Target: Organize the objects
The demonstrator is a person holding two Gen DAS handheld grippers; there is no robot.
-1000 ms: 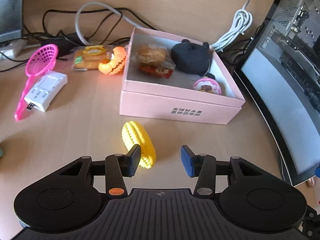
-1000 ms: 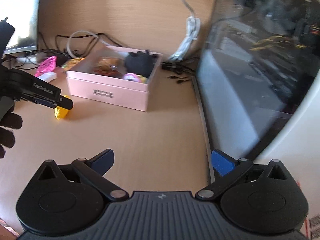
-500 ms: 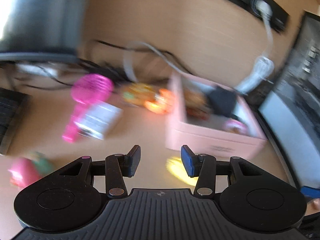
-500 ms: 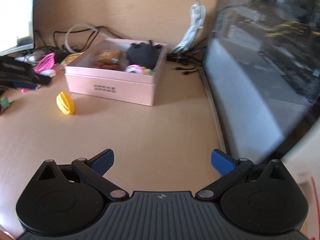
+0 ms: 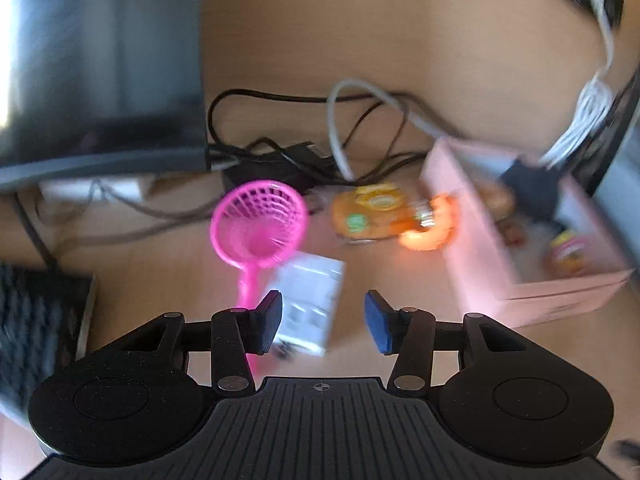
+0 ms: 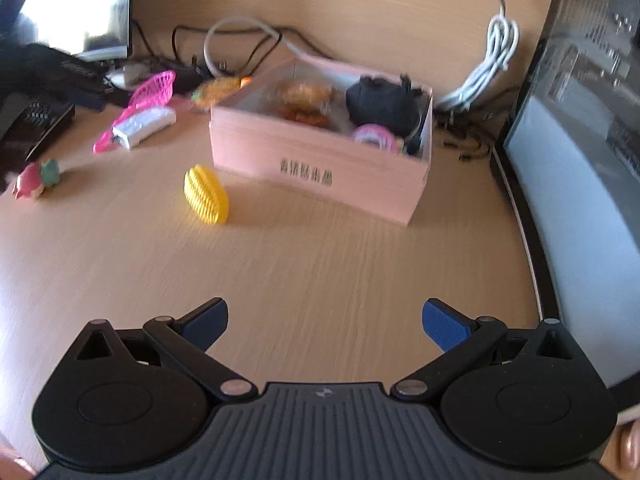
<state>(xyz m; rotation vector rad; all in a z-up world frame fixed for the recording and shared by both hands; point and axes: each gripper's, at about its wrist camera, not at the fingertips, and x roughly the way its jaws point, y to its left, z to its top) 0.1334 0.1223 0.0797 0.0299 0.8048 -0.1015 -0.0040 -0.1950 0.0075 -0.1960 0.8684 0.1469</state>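
Observation:
My left gripper (image 5: 324, 320) is open and holds nothing. It hovers just short of a white plug block (image 5: 312, 300) that lies on the desk beside a pink net scoop (image 5: 260, 220). An orange snack pack (image 5: 372, 212) and an orange toy (image 5: 428, 228) lie behind them. At the right stands the open pink box (image 5: 520, 280). My right gripper (image 6: 326, 322) is wide open over bare desk. Ahead of it lie a yellow ribbed toy (image 6: 206, 194) and the pink box (image 6: 320, 168), which holds a black item (image 6: 384, 104), snacks and a pink round thing (image 6: 372, 136).
A pink and green toy (image 6: 36, 176) lies at the far left near a black keyboard (image 6: 36, 120). A monitor (image 6: 580, 160) lines the right side and another screen (image 5: 100, 60) stands at the back left. Cables (image 5: 360, 120) tangle along the back wall.
My left gripper has swung left, away from the yellow toy, and now faces the white block and pink scoop. My right gripper has moved in towards the yellow toy and the box.

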